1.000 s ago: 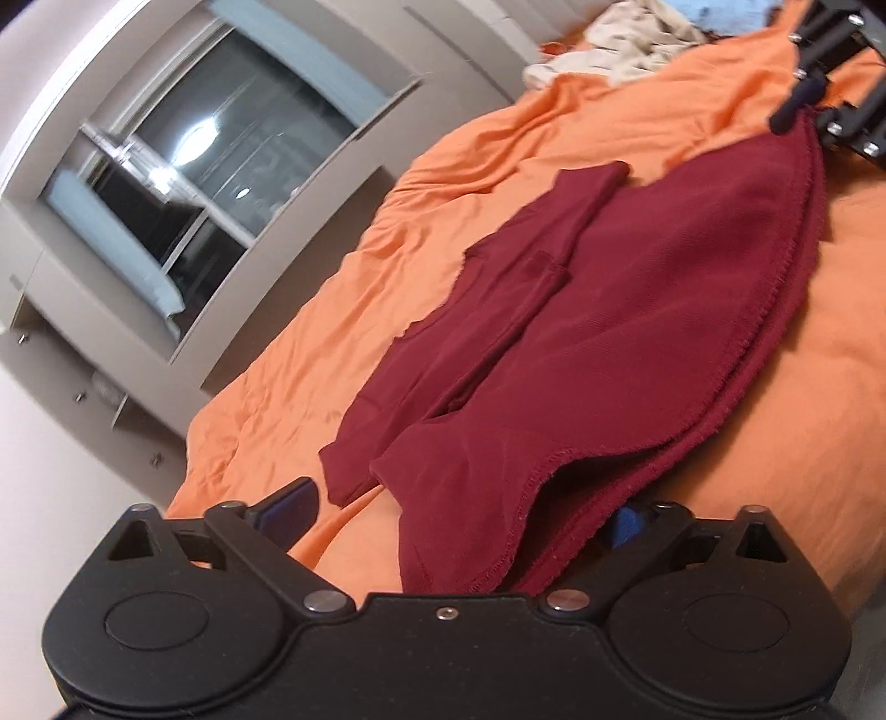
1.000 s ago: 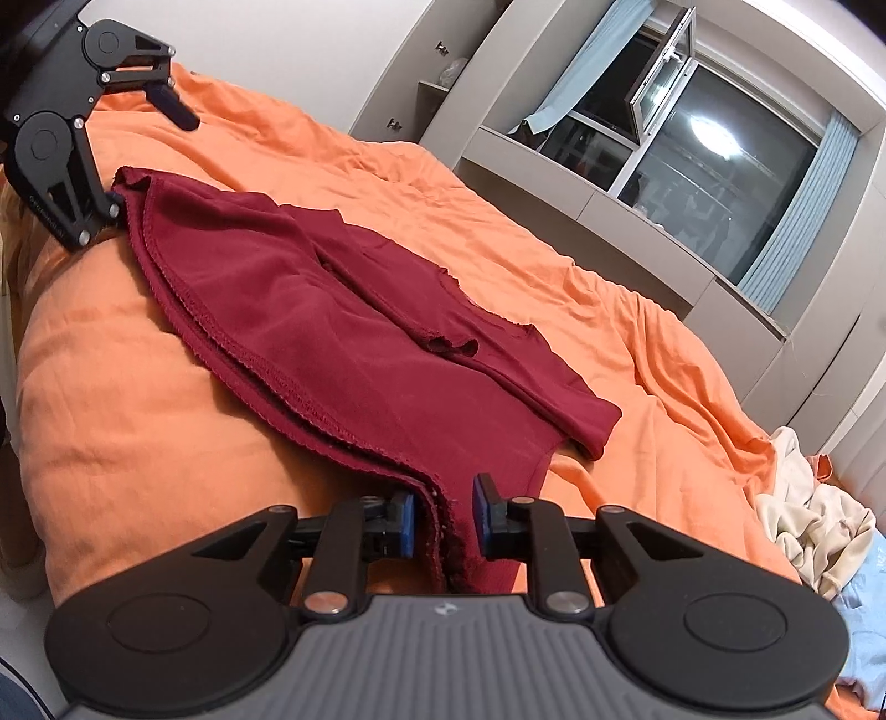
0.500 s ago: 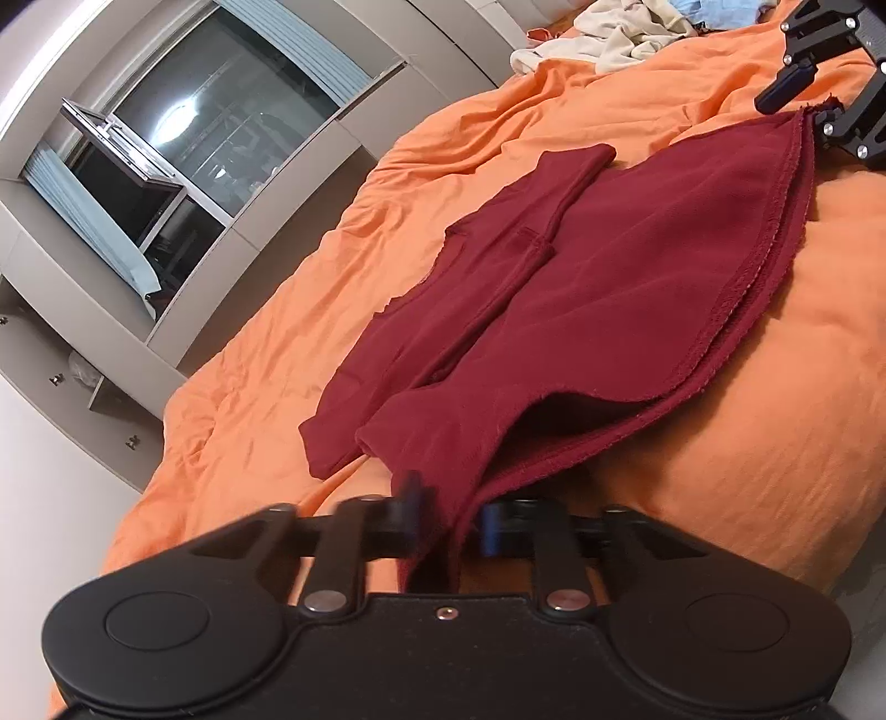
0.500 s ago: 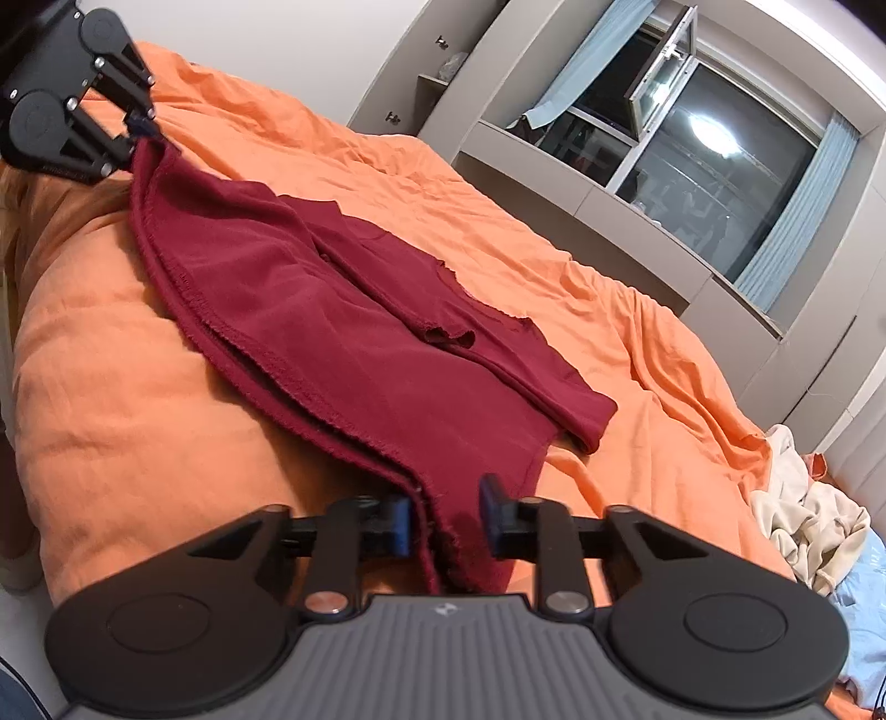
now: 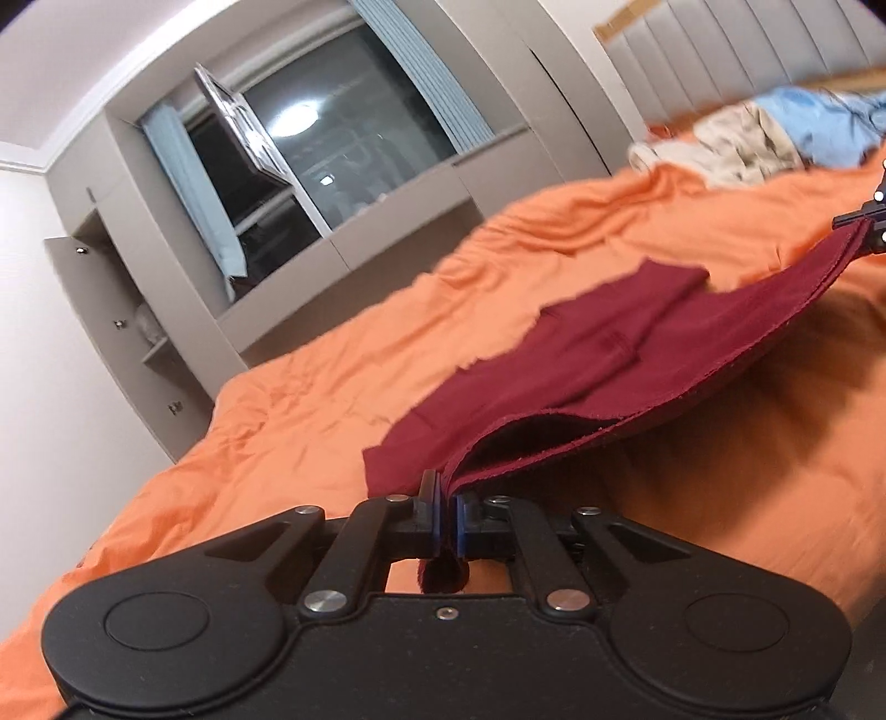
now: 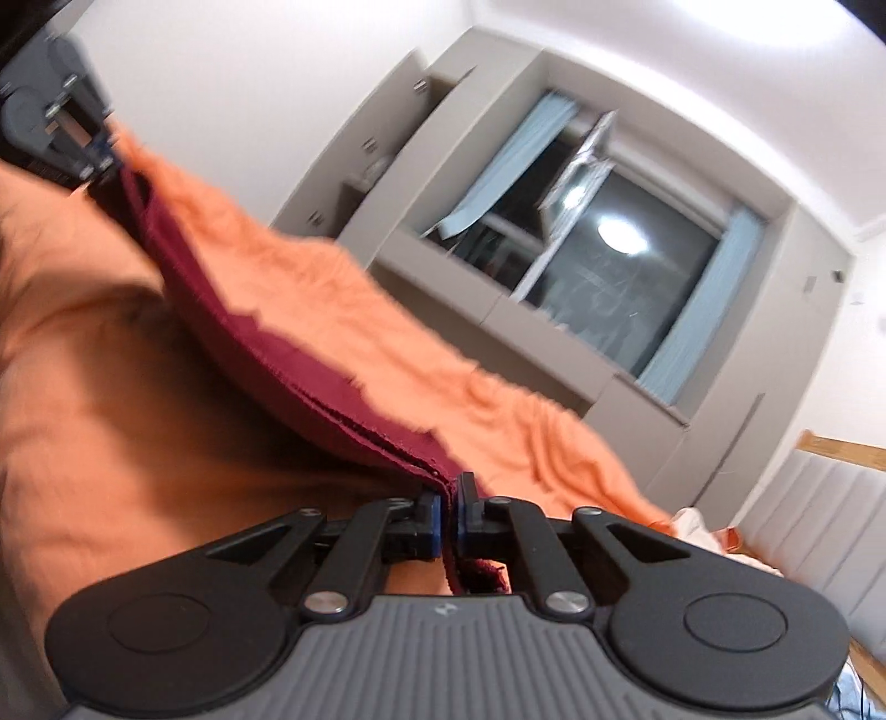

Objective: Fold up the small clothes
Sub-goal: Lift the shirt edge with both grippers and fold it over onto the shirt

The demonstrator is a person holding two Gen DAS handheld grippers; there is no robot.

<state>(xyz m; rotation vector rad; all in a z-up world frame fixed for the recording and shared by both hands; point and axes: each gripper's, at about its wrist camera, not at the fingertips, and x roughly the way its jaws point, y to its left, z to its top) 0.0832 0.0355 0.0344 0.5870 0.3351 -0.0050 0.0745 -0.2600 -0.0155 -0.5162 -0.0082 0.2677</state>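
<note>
The left tongs (image 5: 448, 512) are pressed together on one corner of the dark red garment (image 5: 626, 354); the right tongs (image 6: 449, 512) pinch the opposite corner. The held hem hangs stretched between them just above the orange bed cover (image 5: 332, 387), while the far part with the sleeve lies on it. Near the padded headboard (image 5: 736, 50) sits a heap of beige and blue clothes (image 5: 775, 138), well apart from the garment. Past the bed stand grey cupboards and a dark window (image 5: 332, 149) with pale blue curtains.
</note>
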